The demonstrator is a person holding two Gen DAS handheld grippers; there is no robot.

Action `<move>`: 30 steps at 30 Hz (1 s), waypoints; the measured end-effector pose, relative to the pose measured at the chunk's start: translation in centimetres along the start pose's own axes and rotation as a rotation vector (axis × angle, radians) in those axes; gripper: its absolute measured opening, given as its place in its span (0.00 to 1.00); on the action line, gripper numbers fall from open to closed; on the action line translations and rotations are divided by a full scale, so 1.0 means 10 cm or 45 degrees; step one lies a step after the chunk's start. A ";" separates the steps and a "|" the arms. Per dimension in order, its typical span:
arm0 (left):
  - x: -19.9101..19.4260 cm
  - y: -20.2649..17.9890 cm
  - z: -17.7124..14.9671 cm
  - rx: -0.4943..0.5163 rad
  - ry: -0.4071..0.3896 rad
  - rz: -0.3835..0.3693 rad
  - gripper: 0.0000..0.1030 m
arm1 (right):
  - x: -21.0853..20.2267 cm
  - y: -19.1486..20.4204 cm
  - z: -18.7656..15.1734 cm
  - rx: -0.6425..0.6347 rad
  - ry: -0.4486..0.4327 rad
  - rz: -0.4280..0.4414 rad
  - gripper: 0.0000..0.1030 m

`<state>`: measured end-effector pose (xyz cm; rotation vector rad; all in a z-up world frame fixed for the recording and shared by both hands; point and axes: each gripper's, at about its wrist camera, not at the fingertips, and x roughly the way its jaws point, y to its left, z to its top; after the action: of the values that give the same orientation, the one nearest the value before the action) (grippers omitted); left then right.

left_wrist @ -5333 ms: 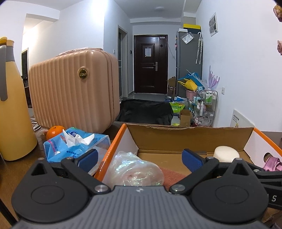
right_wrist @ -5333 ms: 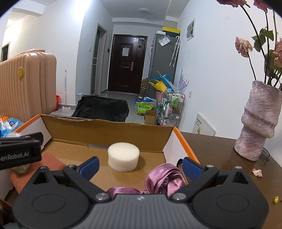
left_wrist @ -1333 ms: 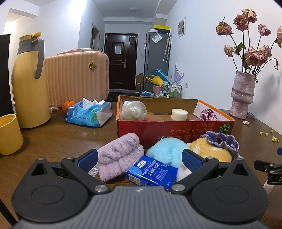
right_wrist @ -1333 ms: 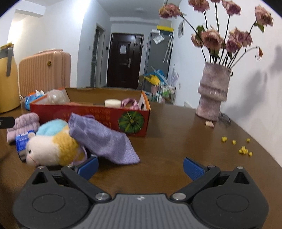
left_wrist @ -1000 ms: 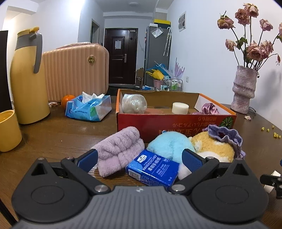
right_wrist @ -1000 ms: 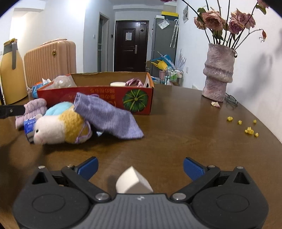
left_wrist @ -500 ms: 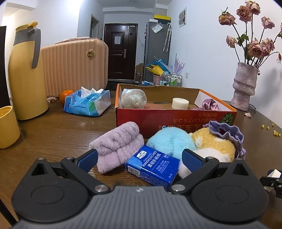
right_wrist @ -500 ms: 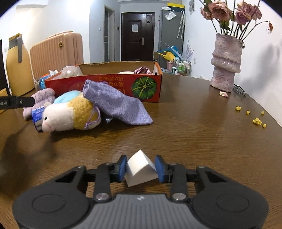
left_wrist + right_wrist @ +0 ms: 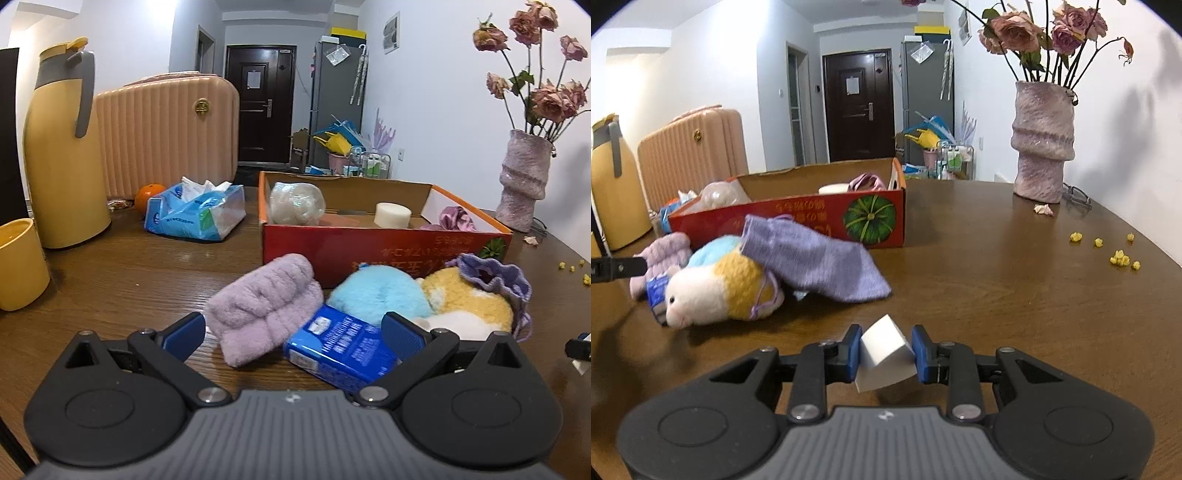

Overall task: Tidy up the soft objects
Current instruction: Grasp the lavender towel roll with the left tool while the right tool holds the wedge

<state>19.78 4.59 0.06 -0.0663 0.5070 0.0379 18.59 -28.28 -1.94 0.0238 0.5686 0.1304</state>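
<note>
From the left wrist camera, the left tongs [image 9: 292, 330] stand wide apart and empty, low over the wooden surface [image 9: 122, 280], with a rolled lilac towel [image 9: 264, 308] and a blue tissue pack [image 9: 341, 350] just ahead between the tips. The towel looks light and squashy and would probably take a pinch across the roll's middle; the pack's slick wrapper may slide, so its long flat sides seem the safer hold. Behind them a blue-and-yellow plush toy [image 9: 424, 301] lies against the red cardboard box [image 9: 384, 247], a purple knitted pouch [image 9: 491, 277] draped over it. A yellow jug [image 9: 61, 155], a yellow cup [image 9: 20, 264] and an open tissue bag [image 9: 195, 212] stand well off to the left. From the right wrist camera, the right tongs [image 9: 886, 352] are clamped on a white foam block [image 9: 882, 350], held tilted between the blue pads, one corner up. It is likely very light and yielding, so a firm squeeze could deform it or pop it out. The box sits ahead on the left, with the plush and pouch lying in front of its near wall; carrying the block over them looks wiser than pushing through. A pink vase [image 9: 1043, 142] of dried roses stands well apart on the right.
</note>
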 end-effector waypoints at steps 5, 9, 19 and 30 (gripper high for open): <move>0.08 0.21 0.07 -0.042 -0.017 0.030 1.00 | 0.09 0.00 0.07 -0.015 -0.034 -0.021 0.27; 0.20 0.35 0.11 -0.046 -0.017 0.047 1.00 | 0.18 0.02 0.12 -0.024 -0.053 -0.042 0.27; 0.60 0.39 0.16 0.060 0.054 0.005 1.00 | 0.30 0.04 0.22 -0.015 -0.101 -0.059 0.28; 0.86 0.40 0.22 0.057 0.129 -0.049 1.00 | 0.43 0.04 0.28 -0.012 -0.095 -0.075 0.28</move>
<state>28.13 8.90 -2.40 -0.0345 0.6076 -0.0147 23.63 -27.28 -1.85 0.0030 0.4938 0.0748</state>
